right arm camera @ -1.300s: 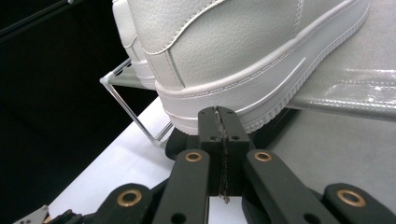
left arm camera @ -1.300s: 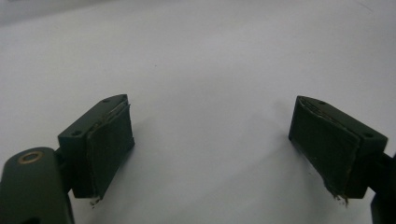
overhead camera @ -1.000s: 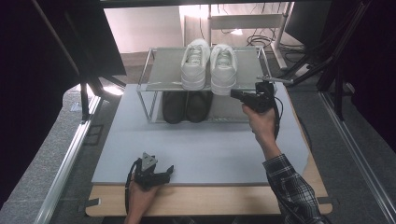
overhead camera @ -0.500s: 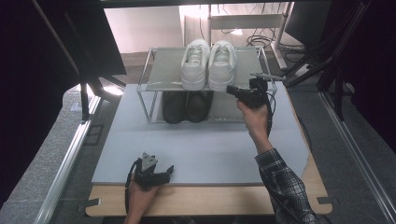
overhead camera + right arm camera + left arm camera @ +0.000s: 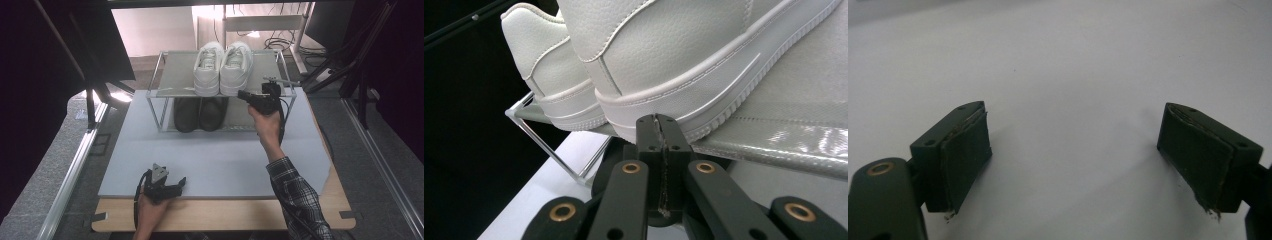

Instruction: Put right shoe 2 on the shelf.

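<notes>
A pair of white sneakers stands on the top shelf of a wire shoe rack (image 5: 170,82), the left one (image 5: 207,70) beside the right one (image 5: 236,67). Two black shoes (image 5: 200,114) sit on the lower shelf. My right gripper (image 5: 242,95) is shut with nothing in it, level with the top shelf, its tips pointing at the right sneaker's heel. In the right gripper view the closed tips (image 5: 656,121) sit just in front of that sneaker's sole (image 5: 684,55), with the other sneaker (image 5: 549,75) behind. My left gripper (image 5: 179,184) rests open on the grey mat (image 5: 1073,60), jaws wide (image 5: 1073,125).
The grey mat (image 5: 225,160) covers most of the wooden table (image 5: 225,215). The rack's front rail (image 5: 554,150) and glossy shelf surface (image 5: 789,125) lie close to my right gripper. Metal frames and cables stand to the right of the rack (image 5: 345,65).
My right hand has carried its shut gripper leftward along the front of the rack, closer to the right sneaker's heel. The left hand has stayed put.
</notes>
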Action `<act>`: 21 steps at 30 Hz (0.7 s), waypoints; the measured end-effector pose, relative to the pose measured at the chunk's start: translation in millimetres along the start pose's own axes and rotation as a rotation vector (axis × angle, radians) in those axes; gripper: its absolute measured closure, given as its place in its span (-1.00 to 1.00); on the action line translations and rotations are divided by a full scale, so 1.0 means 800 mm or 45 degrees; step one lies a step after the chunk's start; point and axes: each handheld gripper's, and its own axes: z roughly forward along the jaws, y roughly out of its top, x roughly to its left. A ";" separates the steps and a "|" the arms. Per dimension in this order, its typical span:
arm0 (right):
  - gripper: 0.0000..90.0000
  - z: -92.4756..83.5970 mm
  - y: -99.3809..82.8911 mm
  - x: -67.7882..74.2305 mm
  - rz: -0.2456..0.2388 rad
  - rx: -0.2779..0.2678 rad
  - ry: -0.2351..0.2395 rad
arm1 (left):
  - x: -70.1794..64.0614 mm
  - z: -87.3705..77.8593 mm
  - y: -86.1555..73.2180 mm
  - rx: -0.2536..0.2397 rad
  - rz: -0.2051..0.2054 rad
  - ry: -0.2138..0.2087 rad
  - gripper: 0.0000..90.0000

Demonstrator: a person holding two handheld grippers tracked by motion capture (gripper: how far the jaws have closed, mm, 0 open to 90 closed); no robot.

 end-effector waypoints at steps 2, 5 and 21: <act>0.98 0.000 0.000 -0.001 -0.003 -0.001 0.002 | 0.000 0.000 0.000 0.000 0.000 0.000 -0.70; 0.98 0.000 0.000 -0.002 0.001 0.000 0.012 | 0.000 0.000 0.000 0.000 0.000 0.000 -0.71; 0.90 -0.009 -0.010 -0.012 -0.012 0.039 0.045 | 0.000 0.000 0.000 0.003 0.002 0.001 -0.71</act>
